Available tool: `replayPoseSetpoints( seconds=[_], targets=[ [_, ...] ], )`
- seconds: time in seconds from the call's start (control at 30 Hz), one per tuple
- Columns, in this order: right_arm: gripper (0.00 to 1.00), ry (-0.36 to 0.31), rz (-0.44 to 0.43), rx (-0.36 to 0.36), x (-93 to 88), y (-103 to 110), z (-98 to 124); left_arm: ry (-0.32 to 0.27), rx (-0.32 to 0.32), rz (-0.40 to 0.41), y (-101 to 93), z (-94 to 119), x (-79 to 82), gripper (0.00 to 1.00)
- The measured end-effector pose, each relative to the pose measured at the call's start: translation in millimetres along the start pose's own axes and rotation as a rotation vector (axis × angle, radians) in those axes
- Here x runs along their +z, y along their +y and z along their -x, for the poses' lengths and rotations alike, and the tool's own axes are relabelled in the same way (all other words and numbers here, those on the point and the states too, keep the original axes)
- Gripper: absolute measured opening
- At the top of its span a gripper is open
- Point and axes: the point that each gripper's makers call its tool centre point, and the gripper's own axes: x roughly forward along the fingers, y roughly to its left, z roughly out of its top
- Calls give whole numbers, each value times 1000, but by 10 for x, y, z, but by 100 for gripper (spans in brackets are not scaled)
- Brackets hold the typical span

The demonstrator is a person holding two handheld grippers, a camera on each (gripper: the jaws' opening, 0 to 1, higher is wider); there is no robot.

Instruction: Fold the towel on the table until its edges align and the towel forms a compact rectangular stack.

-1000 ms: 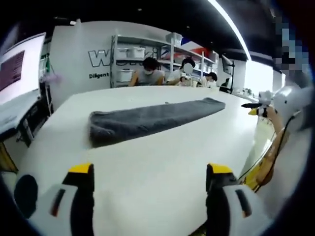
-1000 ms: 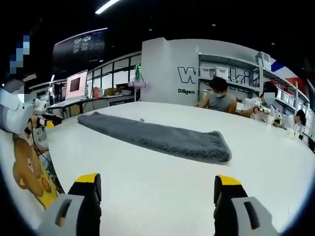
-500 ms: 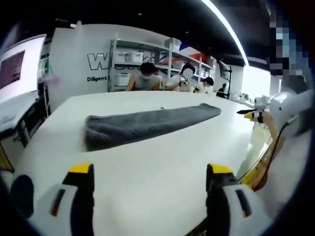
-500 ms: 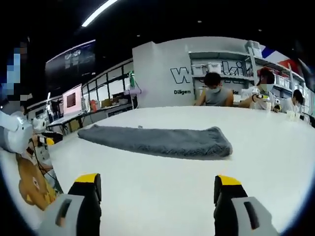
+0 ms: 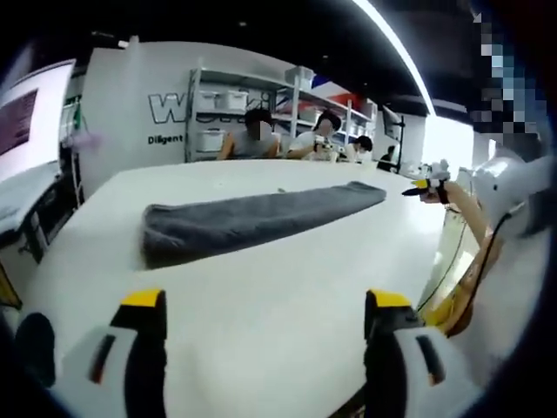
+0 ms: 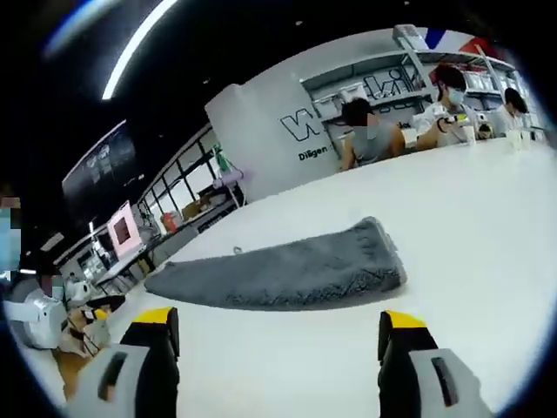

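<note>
A gray towel [image 5: 252, 218] lies on the white table [image 5: 261, 313], already gathered into a long, narrow strip with a fuzzy surface. In the left gripper view it stretches from a thick rounded end at the left to a thinner end at the far right, and it sits well ahead of the left tongs [image 5: 265, 300], whose two yellow-tipped jaws stand wide apart above bare table and hold nothing. In the right gripper view the same towel [image 6: 278, 274] runs across the middle of the picture, with its bulky folded end at the right and its flatter end trailing off to the left. The right tongs [image 6: 278, 320] are also spread wide and empty, with their tips near the towel's front edge but not touching it. In the left gripper view the right tongs appear at the far right edge of the table, held in a hand [image 5: 439, 174] beyond the towel's thin end. In the right gripper view the left tongs appear low at the left. Behind the table, several people [image 6: 370, 131] sit in front of shelves [image 5: 252, 104] that carry white bins, beside a white wall with dark lettering [image 5: 178, 109]. A monitor [image 6: 120, 231] glows pink farther left in the right gripper view.
</note>
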Motion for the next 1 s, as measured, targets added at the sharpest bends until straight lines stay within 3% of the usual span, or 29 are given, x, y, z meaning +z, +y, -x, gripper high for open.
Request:
replayPoseSetpoints(
  seconds=[0.17, 0.3, 0.57, 0.83, 1.0],
  targets=[
    [91, 127, 13, 16, 155, -295, -198, -2, 1, -7, -29, -2, 37, 99],
    [88, 172, -12, 20, 273, -529, -411, -4, 8, -8, -50, 1, 47, 99],
    [69, 224, -22, -16, 174, -678, -684, 4, 27, -5, -73, 26, 50, 99],
    [62, 386, -83, 10, 81, -721, -848, 21, 35, -16, -109, 5, 80, 99],
    [59, 426, -88, 20, 38, -694, -889, 26, 42, -16, -159, -22, 73, 98]
  ],
)
